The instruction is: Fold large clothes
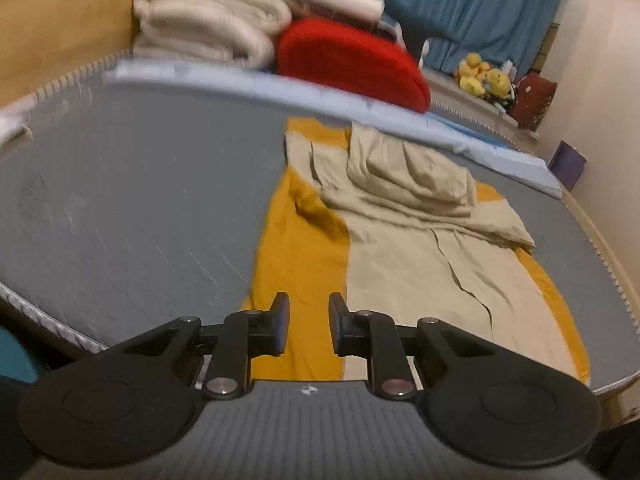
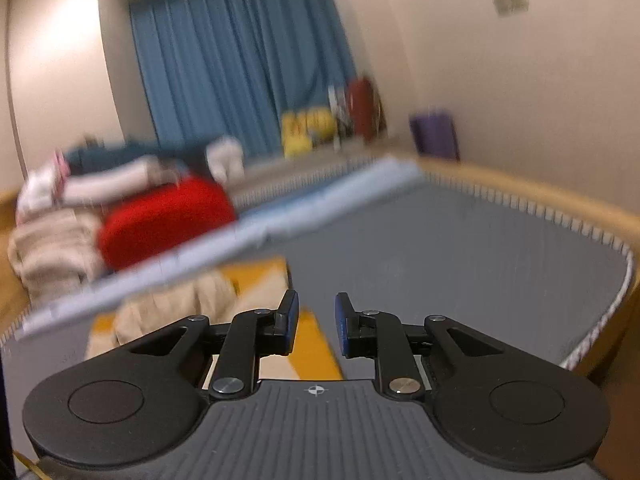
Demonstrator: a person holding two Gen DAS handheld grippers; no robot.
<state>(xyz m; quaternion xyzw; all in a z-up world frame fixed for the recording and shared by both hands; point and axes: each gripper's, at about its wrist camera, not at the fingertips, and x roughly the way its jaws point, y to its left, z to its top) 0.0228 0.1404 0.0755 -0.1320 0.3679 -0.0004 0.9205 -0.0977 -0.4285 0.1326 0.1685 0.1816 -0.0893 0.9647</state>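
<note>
- The garment point(image 1: 400, 248), mustard yellow with a broad beige panel, lies lengthwise on the grey mattress point(image 1: 140, 200), running from the near edge toward the far side; it sits right of the mattress's centre, which leaves a wide bare stretch on the left, probably as room to work.
- Its near part lies flat and smooth; its far part is bunched into a rumpled beige heap, so I judge the folding unfinished, though which fold comes next is unclear.
- The left gripper point(image 1: 309, 320) hangs above the garment's near end, over the seam between yellow and beige; its jaws stand apart with nothing between them, and it touches no cloth; that placement suits a grab at the near hem.
- The right gripper point(image 2: 316, 320) is also parted and empty; it looks across the garment's right edge point(image 2: 316, 344) and the bare mattress point(image 2: 460, 260) beyond, well placed for the opposite side of the hem.
- 2 free grippers spaced across 1 wide hem would keep the cloth taut when lifted.
- A red cushion point(image 1: 352, 60) and stacked white bedding point(image 1: 208, 16) lie at the far side, behind a pale blue folded sheet point(image 1: 280, 88), out of the working area.
</note>
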